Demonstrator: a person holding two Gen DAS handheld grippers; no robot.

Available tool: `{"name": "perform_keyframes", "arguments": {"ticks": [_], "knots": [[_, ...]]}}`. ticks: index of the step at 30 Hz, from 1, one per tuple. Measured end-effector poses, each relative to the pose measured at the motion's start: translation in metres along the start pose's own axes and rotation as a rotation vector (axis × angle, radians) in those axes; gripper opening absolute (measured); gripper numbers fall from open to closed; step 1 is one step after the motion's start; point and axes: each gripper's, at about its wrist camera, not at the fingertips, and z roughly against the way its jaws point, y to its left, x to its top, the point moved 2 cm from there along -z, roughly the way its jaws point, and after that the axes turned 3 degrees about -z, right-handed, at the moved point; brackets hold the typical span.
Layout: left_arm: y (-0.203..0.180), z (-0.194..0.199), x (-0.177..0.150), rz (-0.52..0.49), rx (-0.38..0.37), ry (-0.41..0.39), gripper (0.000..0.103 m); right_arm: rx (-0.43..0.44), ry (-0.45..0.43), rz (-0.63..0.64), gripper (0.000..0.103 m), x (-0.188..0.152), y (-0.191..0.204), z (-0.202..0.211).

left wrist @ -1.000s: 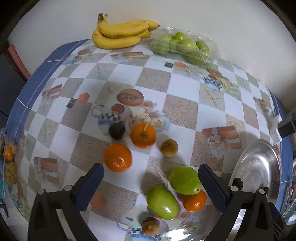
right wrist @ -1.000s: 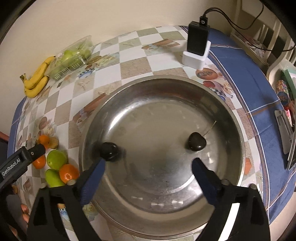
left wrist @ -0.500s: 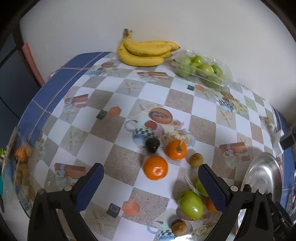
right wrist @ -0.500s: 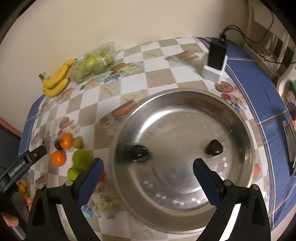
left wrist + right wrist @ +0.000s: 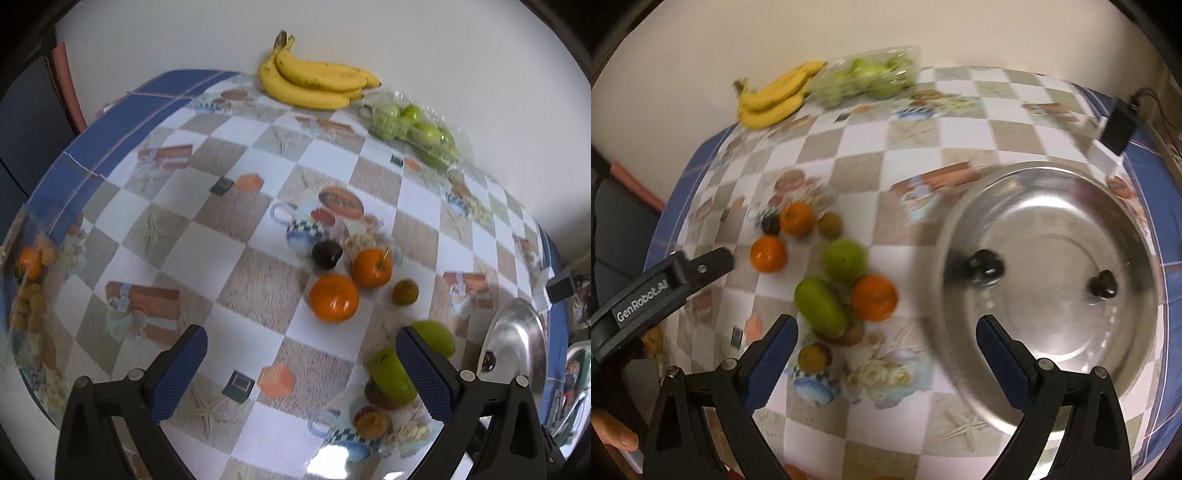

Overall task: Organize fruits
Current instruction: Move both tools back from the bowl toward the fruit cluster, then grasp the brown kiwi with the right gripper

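Loose fruit lies mid-table: two oranges, a dark plum, a small brown fruit and two green fruits. My left gripper is open and empty, above the table left of the green fruits. My right gripper is open and empty, between the fruit cluster and the steel bowl. The bowl holds two dark fruits. A third orange lies beside the green fruits.
Bananas and a clear pack of green fruit sit against the far wall. A black charger stands behind the bowl. A bag of small fruit lies at the table's left edge. The left gripper's body shows in the right view.
The left gripper has drawn back and left, so the fruit cluster now sits to its right. The right gripper has swung left from over the bowl toward the loose fruit.
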Motion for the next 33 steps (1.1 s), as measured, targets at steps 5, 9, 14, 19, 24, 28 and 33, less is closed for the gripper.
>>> {"name": "perform_keyframes", "arguments": {"ticks": [5,9,14,19,24,28,33], "knots": [[0.007,-0.012,-0.008,0.026,0.017,0.055,0.103,-0.009,0.051,0.038,0.097,-0.012,0.016,-0.013],[0.017,-0.029,-0.016,0.075,0.027,0.134,0.103,-0.025,0.090,0.072,0.097,-0.021,0.026,-0.023],[0.024,-0.041,-0.023,0.107,0.040,0.185,0.103,-0.013,0.114,0.079,0.097,-0.027,0.033,-0.030],[0.024,-0.045,-0.025,0.107,0.047,0.199,0.103,-0.017,0.128,0.089,0.084,-0.030,0.037,-0.038],[0.028,-0.046,-0.029,0.128,0.037,0.208,0.103,0.007,0.151,0.085,0.070,-0.032,0.040,-0.046],[0.027,-0.048,-0.027,0.128,0.024,0.208,0.103,0.027,0.151,0.090,0.060,-0.032,0.045,-0.048],[0.027,-0.047,-0.026,0.137,0.007,0.205,0.103,0.045,0.164,0.105,0.048,-0.033,0.052,-0.054]]}}
